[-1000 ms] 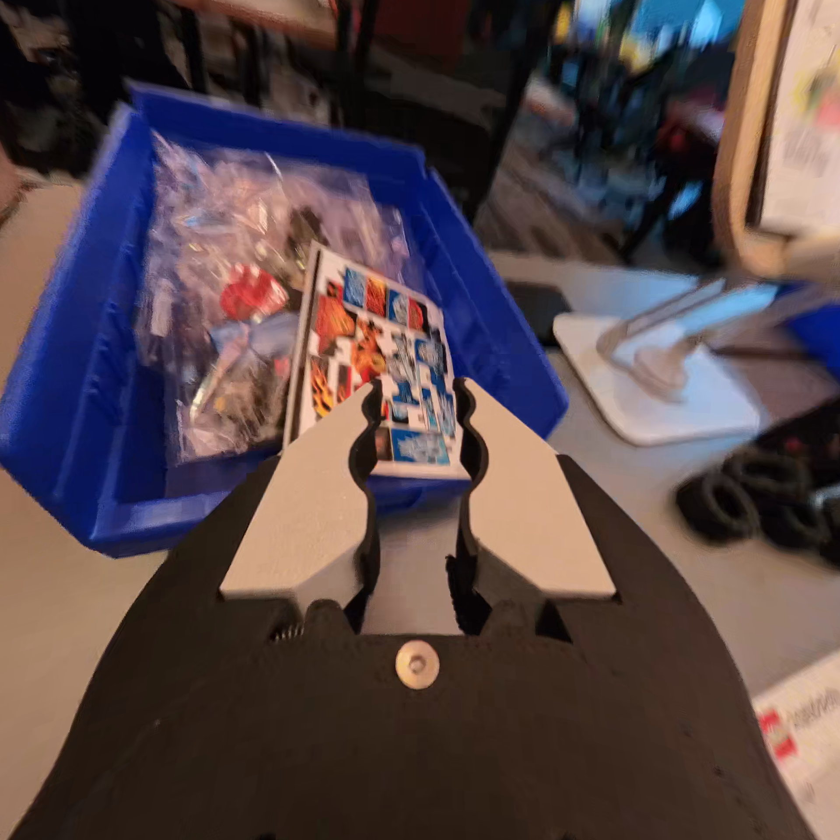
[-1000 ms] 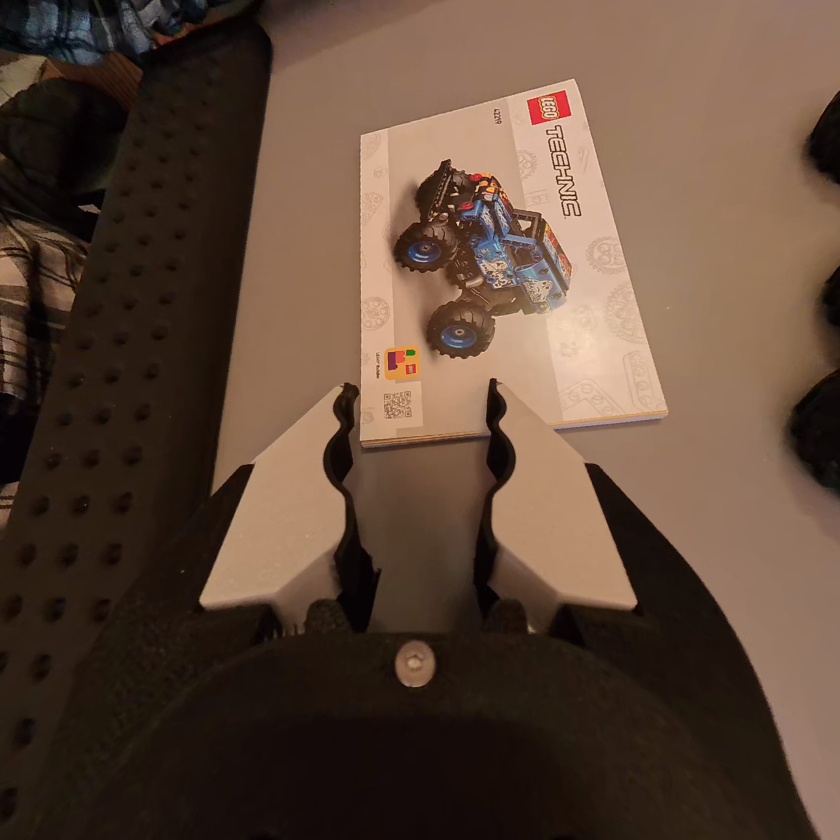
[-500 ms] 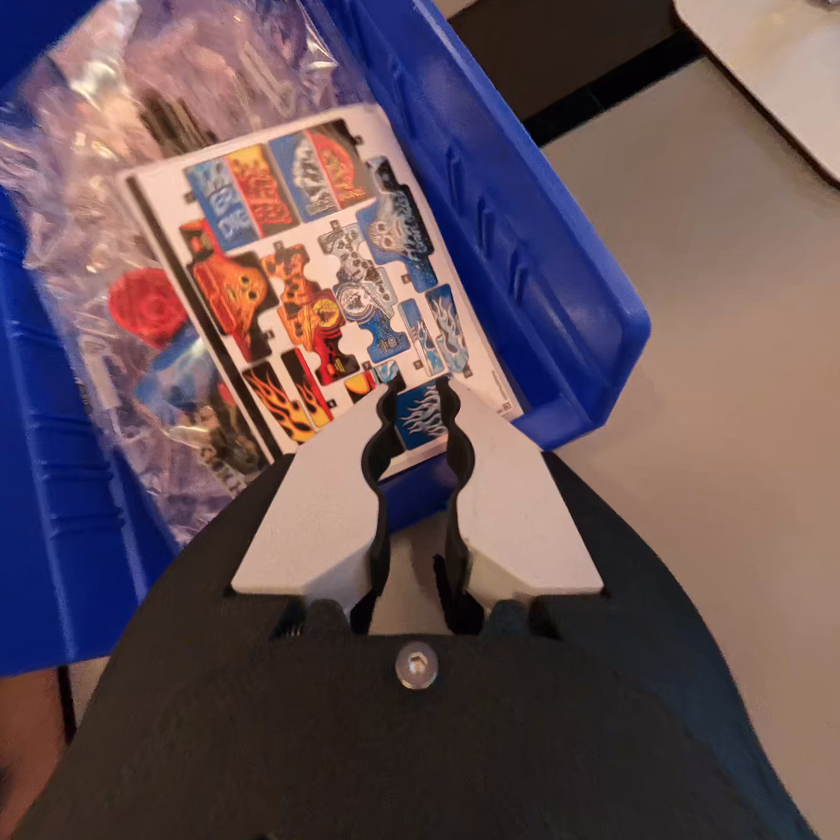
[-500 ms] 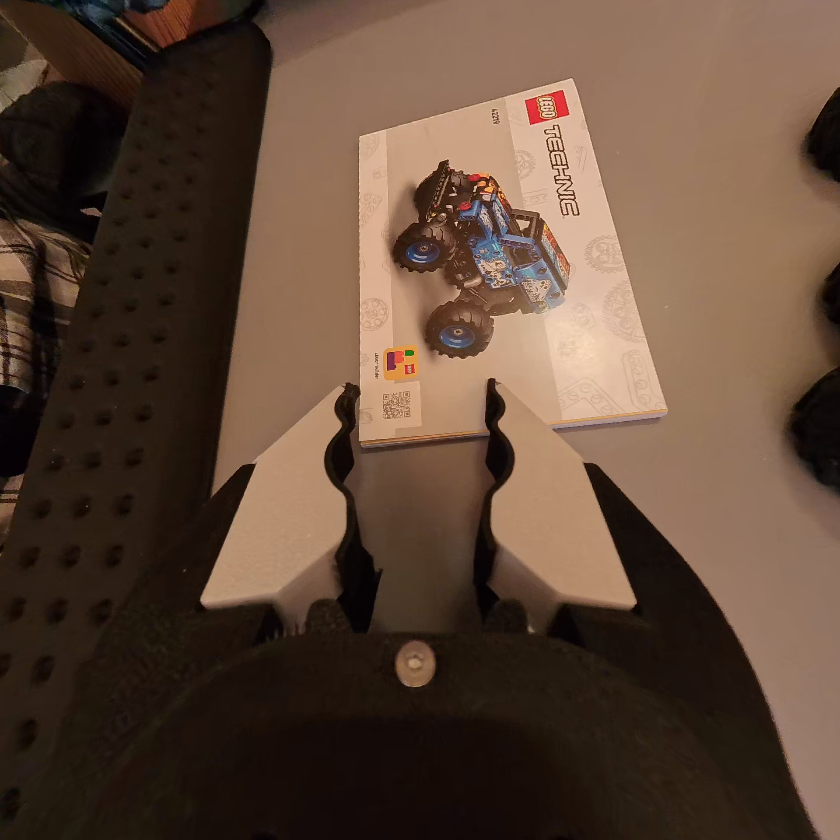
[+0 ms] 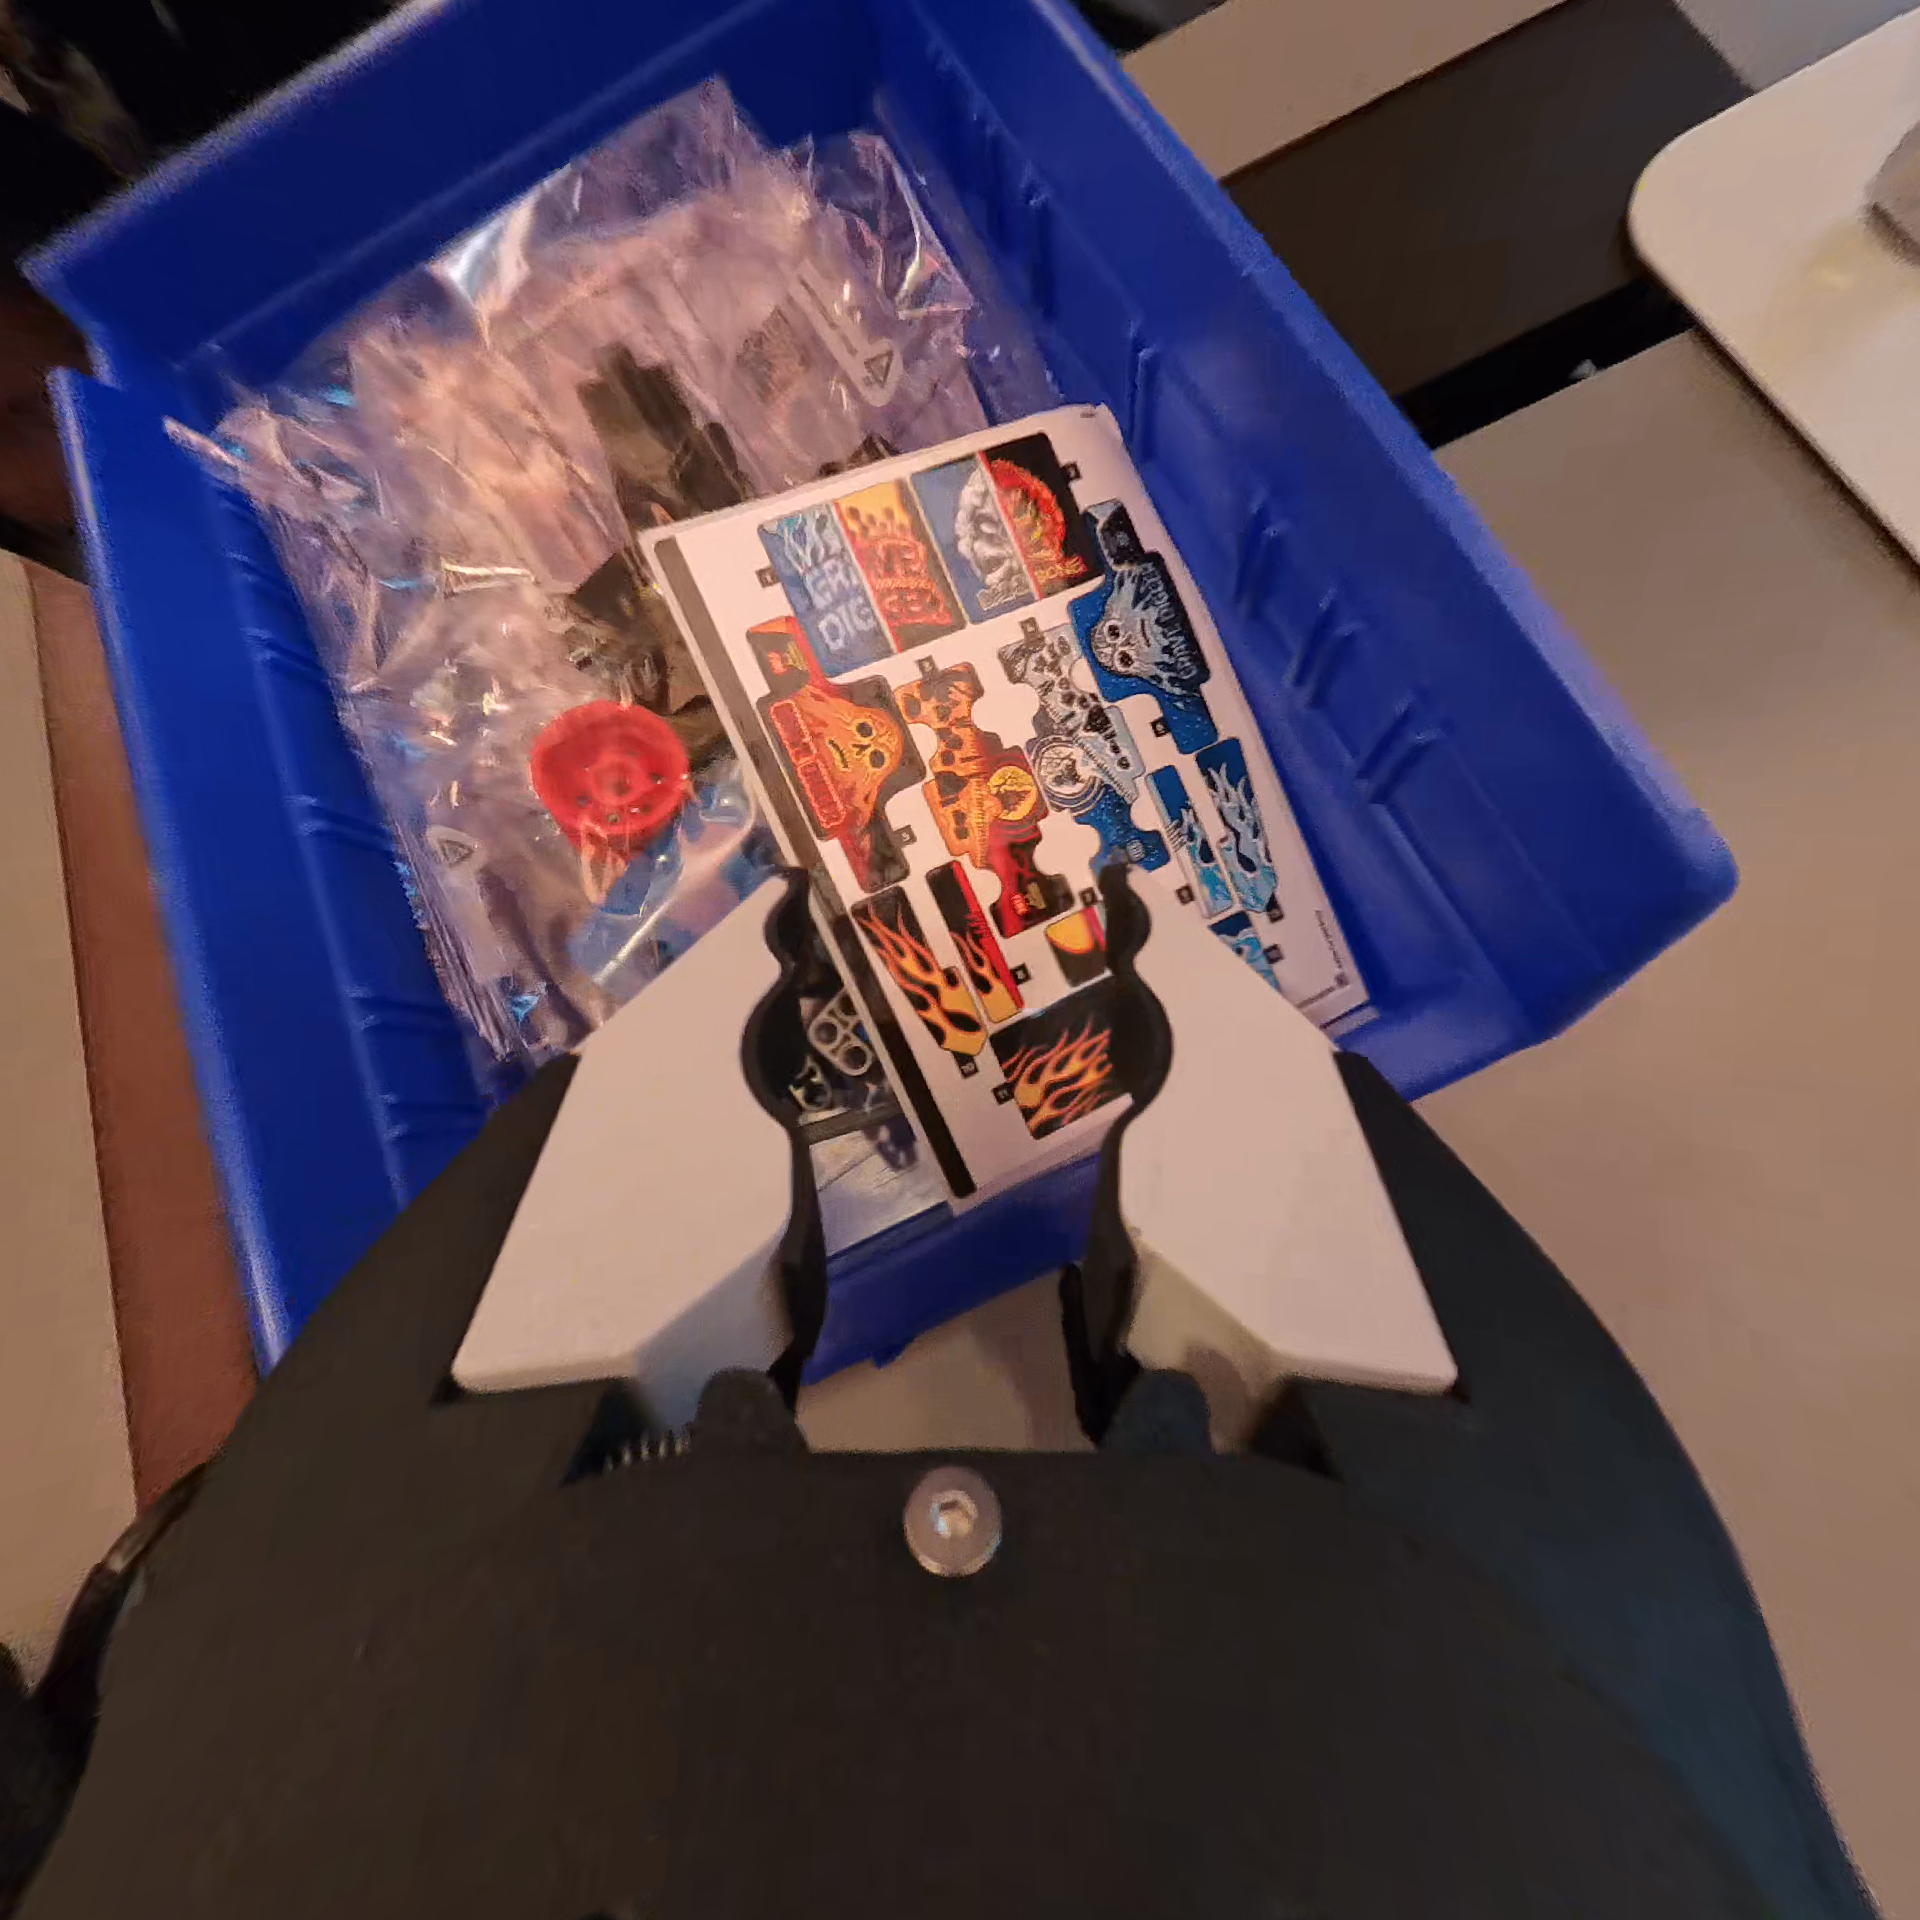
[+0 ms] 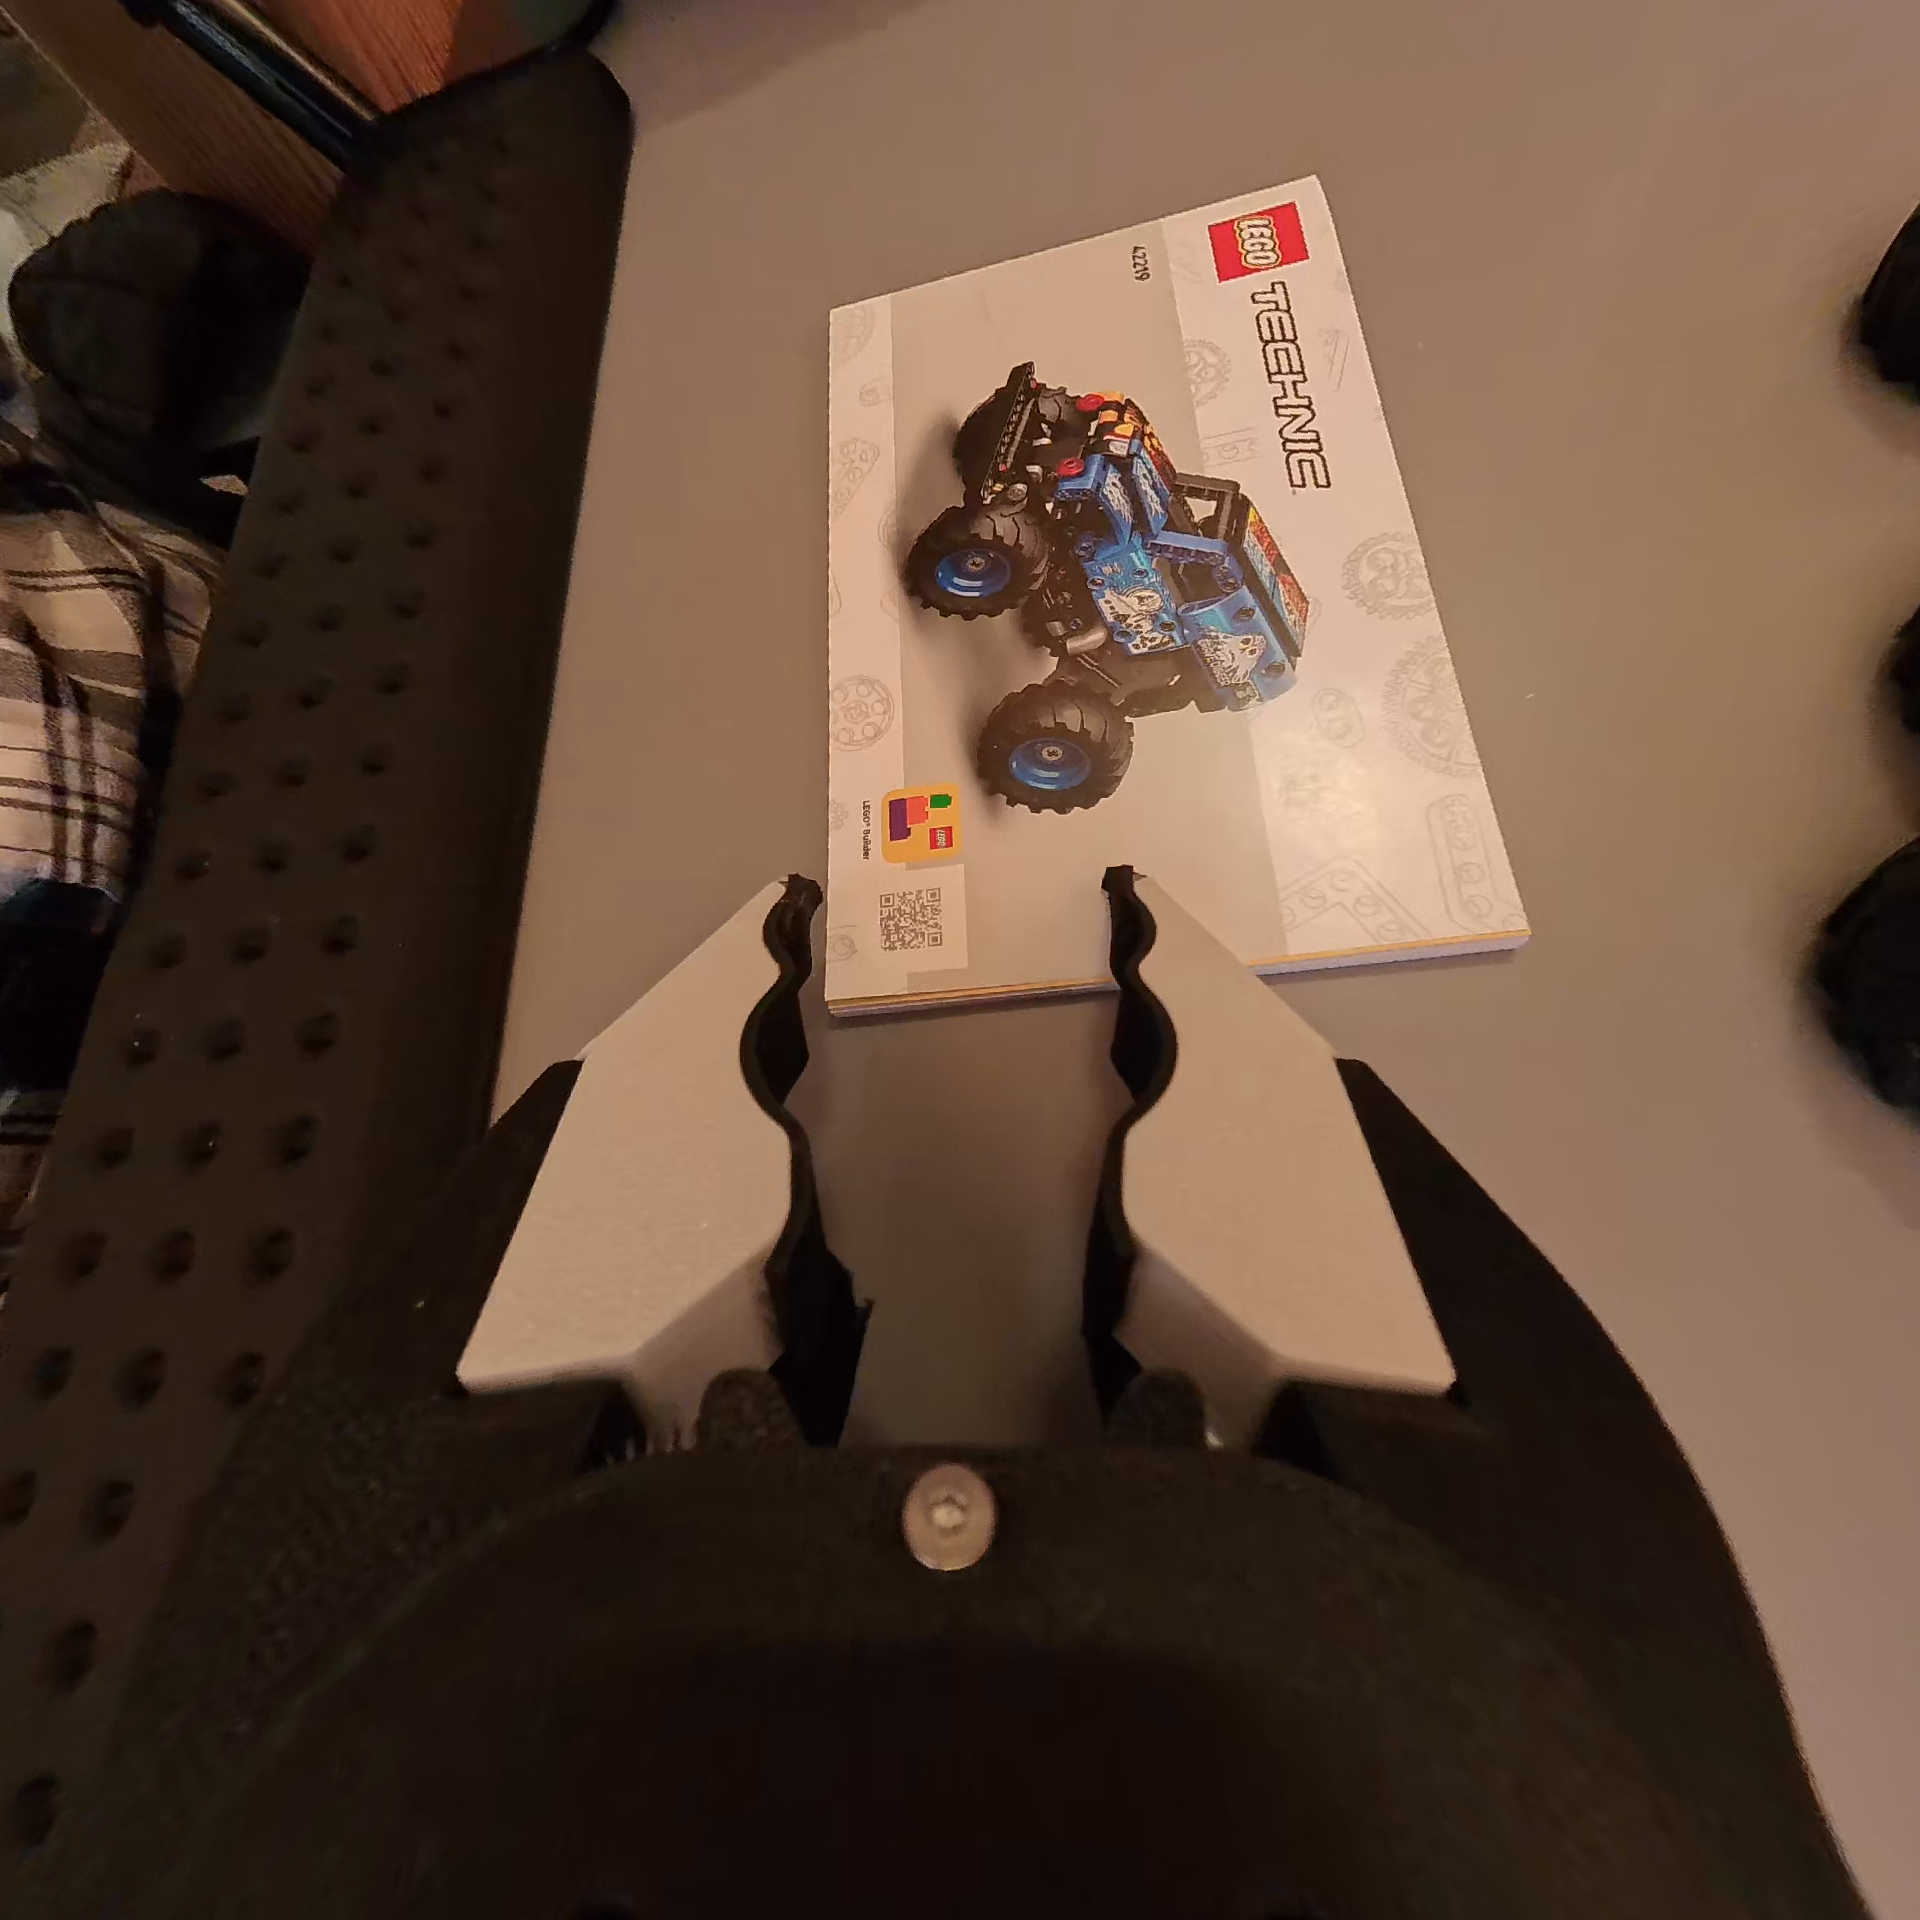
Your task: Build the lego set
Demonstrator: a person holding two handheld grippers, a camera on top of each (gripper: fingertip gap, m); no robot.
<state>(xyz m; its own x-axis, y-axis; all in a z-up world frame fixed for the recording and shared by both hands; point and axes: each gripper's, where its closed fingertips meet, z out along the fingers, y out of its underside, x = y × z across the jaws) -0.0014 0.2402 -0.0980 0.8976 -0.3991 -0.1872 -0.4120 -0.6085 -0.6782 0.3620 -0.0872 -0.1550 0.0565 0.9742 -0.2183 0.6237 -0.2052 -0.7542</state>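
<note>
In the left wrist view, the left gripper (image 5: pixel 951 894) hung over the near end of a blue bin (image 5: pixel 1455 665), its jaws spread wide and holding nothing. Between and just past the fingertips lay a sticker sheet (image 5: pixel 997 769) printed with flame and skull designs, tilted against the bin's right wall with its near corner at the front wall. Whether the fingertips touched the sheet could not be told. Left of the sheet and partly under it lay clear plastic bags (image 5: pixel 582 499) of lego parts, a red round piece (image 5: pixel 608 779) showing through one of them. The bin stood on a grey worktop (image 5: pixel 1662 1143), and a white base plate (image 5: pixel 1787 218) sat far off at the upper right.

In the right wrist view, the right gripper (image 6: pixel 961 894) was likewise wide open and empty, poised over the worktop (image 6: pixel 1039 1143). Just past its tips lay the instruction booklet (image 6: pixel 1143 644), flat and closed, its cover picturing a blue monster truck; the near edge ran between the two fingertips. A black perforated strip (image 6: pixel 312 727) ran along the left, and black tyres (image 6: pixel 1870 956) showed at the right edge, well apart from the booklet.
</note>
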